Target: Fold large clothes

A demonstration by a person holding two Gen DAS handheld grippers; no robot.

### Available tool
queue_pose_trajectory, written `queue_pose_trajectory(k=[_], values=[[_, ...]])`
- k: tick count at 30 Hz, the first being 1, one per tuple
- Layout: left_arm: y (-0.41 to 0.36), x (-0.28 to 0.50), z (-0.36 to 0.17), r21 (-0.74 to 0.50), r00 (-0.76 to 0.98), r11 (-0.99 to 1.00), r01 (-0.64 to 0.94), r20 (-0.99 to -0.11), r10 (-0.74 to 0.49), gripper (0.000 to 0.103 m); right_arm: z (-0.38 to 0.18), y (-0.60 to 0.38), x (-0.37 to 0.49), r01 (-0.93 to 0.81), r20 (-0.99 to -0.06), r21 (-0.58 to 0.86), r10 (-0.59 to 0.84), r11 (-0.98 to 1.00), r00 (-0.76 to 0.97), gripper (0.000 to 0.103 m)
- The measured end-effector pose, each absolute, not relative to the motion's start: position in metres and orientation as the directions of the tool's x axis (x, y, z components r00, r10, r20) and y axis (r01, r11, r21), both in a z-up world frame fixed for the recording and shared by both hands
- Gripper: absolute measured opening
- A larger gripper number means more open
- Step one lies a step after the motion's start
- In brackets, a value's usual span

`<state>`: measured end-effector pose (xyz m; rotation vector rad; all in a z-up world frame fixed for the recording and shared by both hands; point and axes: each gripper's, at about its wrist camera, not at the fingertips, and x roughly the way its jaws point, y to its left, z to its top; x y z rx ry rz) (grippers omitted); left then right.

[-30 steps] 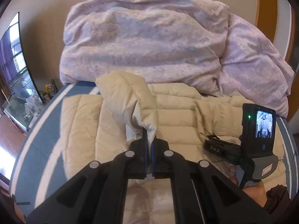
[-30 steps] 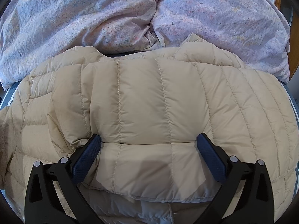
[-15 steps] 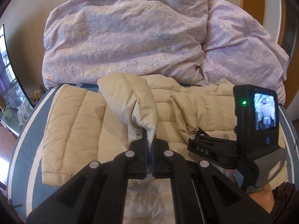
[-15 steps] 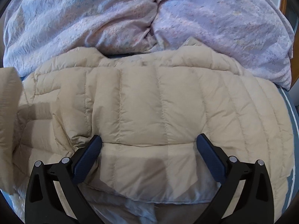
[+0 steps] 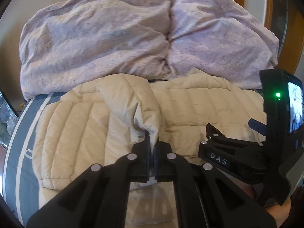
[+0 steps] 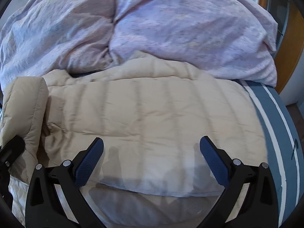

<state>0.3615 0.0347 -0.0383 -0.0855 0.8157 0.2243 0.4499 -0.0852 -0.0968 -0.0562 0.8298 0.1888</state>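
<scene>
the beige puffer jacket (image 6: 152,114) lies spread on the bed (image 6: 273,125) below the lilac duvet (image 5: 114,38). left gripper (image 5: 151,144) pinches its sleeve (image 5: 136,102); right gripper (image 6: 152,163) hovers spread, empty. carry the sleeve flat across the body, avoiding bunching.

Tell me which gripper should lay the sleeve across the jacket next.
Left. The left gripper is already shut on the sleeve, lifted over the jacket. The right gripper is open and holds nothing.
</scene>
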Motion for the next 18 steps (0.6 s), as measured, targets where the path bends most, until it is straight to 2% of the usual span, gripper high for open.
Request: queue_pose_trajectory(k=[6, 9, 10, 12, 13, 14, 18], values=[[0.006, 0.377, -0.049, -0.001, 0.653, 0.981, -0.196, -0.746, 0.130, 0.003, -0.107, -0.116, 0.446, -0.149, -0.742, 0.023, 0.116, 0.989, 0.661, 0.102], [-0.002, 0.380, -0.057, 0.009, 0.635, 0.983, -0.182, -0.762, 0.125, 0.007, -0.112, -0.124, 0.445, -0.142, -0.745, 0.021, 0.110, 0.990, 0.658, 0.102], [-0.001, 0.379, -0.058, 0.008, 0.632, 0.983, -0.183, -0.765, 0.123, 0.010, -0.113, -0.126, 0.444, -0.141, -0.745, 0.021, 0.110, 0.990, 0.658, 0.102], [0.002, 0.373, -0.057, 0.002, 0.633, 0.984, -0.179, -0.765, 0.117, 0.024, -0.113, -0.129, 0.443, -0.140, -0.743, 0.023, 0.110, 0.990, 0.660, 0.102], [0.004, 0.371, -0.055, 0.003, 0.637, 0.983, -0.182, -0.762, 0.120, 0.037, -0.112, -0.130, 0.441, -0.142, -0.743, 0.027, 0.115, 0.990, 0.660, 0.101], [0.008, 0.366, -0.051, 0.012, 0.648, 0.982, -0.190, -0.749, 0.134, 0.043, -0.111, -0.130, 0.440, -0.145, -0.741, 0.032, 0.121, 0.989, 0.661, 0.099], [0.021, 0.355, -0.044, 0.056, 0.657, 0.974, -0.218, -0.730, 0.188, 0.048, -0.104, -0.128, 0.434, -0.157, -0.729, 0.049, 0.143, 0.986, 0.669, 0.096]])
